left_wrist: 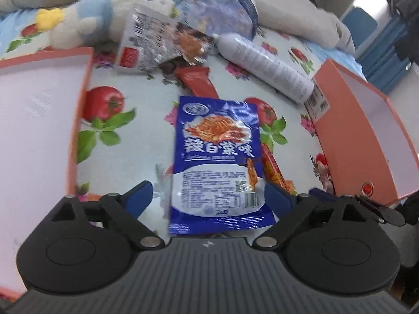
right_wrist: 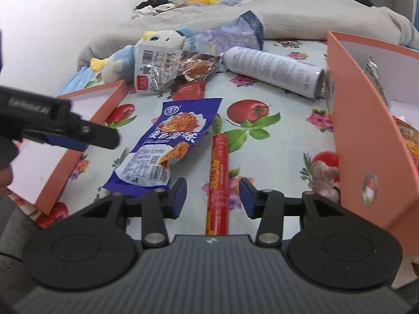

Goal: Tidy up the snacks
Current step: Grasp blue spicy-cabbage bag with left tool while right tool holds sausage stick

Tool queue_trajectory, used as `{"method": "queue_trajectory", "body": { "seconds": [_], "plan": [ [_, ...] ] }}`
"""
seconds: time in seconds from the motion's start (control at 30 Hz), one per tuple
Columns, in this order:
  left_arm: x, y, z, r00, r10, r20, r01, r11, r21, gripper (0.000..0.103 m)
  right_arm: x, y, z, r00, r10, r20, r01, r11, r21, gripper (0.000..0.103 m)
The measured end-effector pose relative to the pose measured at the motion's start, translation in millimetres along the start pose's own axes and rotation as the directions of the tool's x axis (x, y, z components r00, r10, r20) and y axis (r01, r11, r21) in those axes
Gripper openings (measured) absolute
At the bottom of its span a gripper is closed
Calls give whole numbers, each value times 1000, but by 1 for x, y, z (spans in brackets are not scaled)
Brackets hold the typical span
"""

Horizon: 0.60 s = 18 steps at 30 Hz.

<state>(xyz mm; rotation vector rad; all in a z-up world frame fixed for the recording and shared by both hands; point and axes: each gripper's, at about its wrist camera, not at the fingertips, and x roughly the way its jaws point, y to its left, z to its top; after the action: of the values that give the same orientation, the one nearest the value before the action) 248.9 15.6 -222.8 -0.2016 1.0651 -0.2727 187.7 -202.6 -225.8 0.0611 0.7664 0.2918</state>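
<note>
Left wrist view: left gripper [left_wrist: 209, 196] wide open, fingers straddling the blue snack packet [left_wrist: 216, 162] lying flat on the bedsheet [left_wrist: 136, 154], pads clear of it, nothing held. Box lid [left_wrist: 36, 120] on the left looks empty. Silver packet [left_wrist: 146, 44], red sachet [left_wrist: 195, 79] and white can [left_wrist: 267, 65] loose beyond.

Right wrist view: right gripper [right_wrist: 213, 196] partly open either side of the red sausage stick [right_wrist: 218, 180], not gripping. Orange box [right_wrist: 366, 136] on the right already has some packets in it. Judgement: early stage, most snacks unsorted.
</note>
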Motion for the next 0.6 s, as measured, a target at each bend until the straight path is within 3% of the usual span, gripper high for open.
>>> {"method": "queue_trajectory", "body": {
  "seconds": [0.17, 0.3, 0.6],
  "plan": [
    [26, -10, 5, 998, -30, -58, 33, 999, 40, 99, 17, 1, 2, 1000, -8, -10, 7, 1000, -25, 45],
    [42, -17, 8, 995, -30, -95, 36, 998, 56, 100, 25, -1, -5, 999, -19, -36, 18, 999, -31, 25],
    [63, -25, 11, 990, 26, -141, -8, 991, 130, 101, 20, -2, -10, 998, -35, -42, 34, 998, -47, 23]
  ]
}}
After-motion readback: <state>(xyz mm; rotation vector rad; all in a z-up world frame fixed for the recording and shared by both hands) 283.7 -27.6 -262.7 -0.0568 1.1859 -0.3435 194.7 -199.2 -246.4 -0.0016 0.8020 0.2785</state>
